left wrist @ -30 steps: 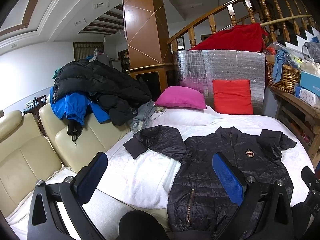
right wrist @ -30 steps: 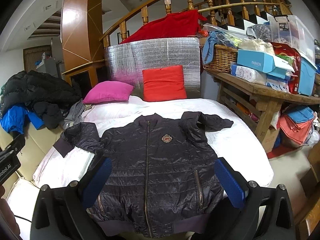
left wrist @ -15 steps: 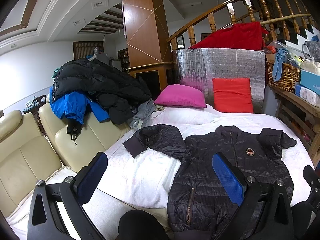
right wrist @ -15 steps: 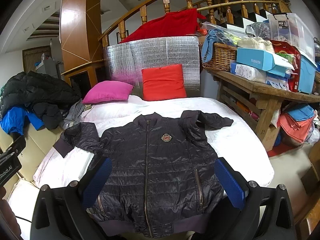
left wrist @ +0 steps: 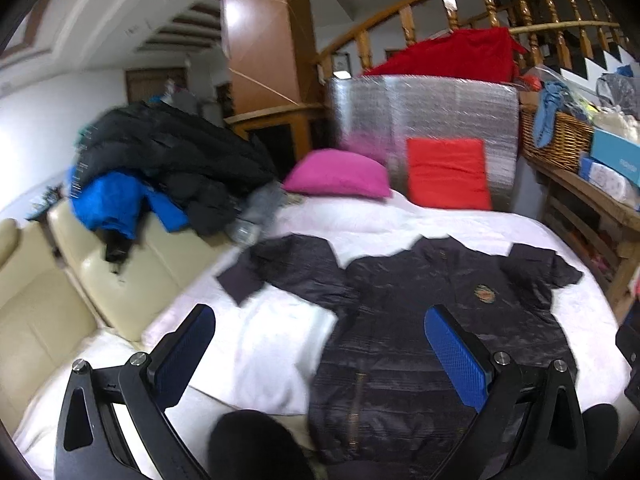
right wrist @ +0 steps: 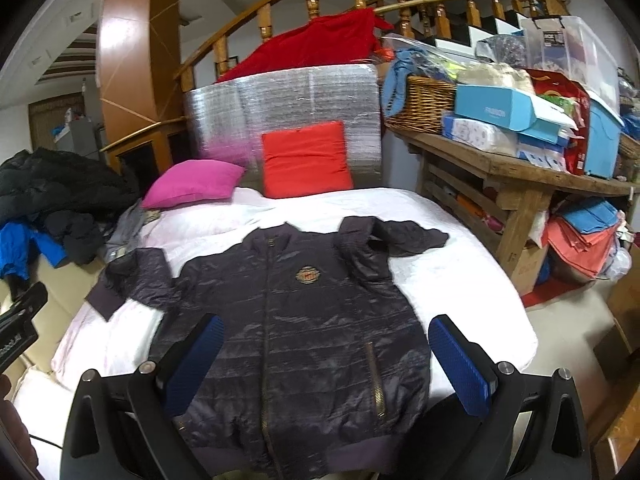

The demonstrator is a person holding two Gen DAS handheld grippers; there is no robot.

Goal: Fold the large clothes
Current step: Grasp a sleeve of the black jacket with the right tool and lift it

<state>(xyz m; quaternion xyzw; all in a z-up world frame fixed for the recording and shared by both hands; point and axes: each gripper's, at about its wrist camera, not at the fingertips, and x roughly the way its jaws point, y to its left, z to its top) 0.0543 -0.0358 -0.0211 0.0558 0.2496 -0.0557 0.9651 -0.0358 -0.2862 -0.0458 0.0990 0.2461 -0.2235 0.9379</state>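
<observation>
Dark quilted nylon makes up the zipped puffer jacket (right wrist: 304, 320), which is laid flat, front up, on the white bedsheet (right wrist: 460, 272) of the bed, with nothing folded yet. The left gripper (left wrist: 320, 354) and the right gripper (right wrist: 326, 362) are both held above the near end of the jacket with the fingers spread wide and nothing gripped.

The step in hand is judged to be the approach for a first fold, probably of a sleeve. It would be done well if each sleeve were pinched near its cuff, drawn across the chest in a smooth arc and laid flat, so that the slippery shell is not dragged over the sheet. The bunched sleeve beside the wooden table (right wrist: 500, 168) should be straightened first, since creases would be trapped by a fold.

The jacket's long axis runs from the ribbed hem, nearest the grippers, away to the collar, which points toward the red cushion (right wrist: 306, 158) and pink cushion (right wrist: 192, 188). One sleeve is stretched out toward the cream leather sofa (left wrist: 52, 300); the other is crumpled at the opposite shoulder.
</observation>
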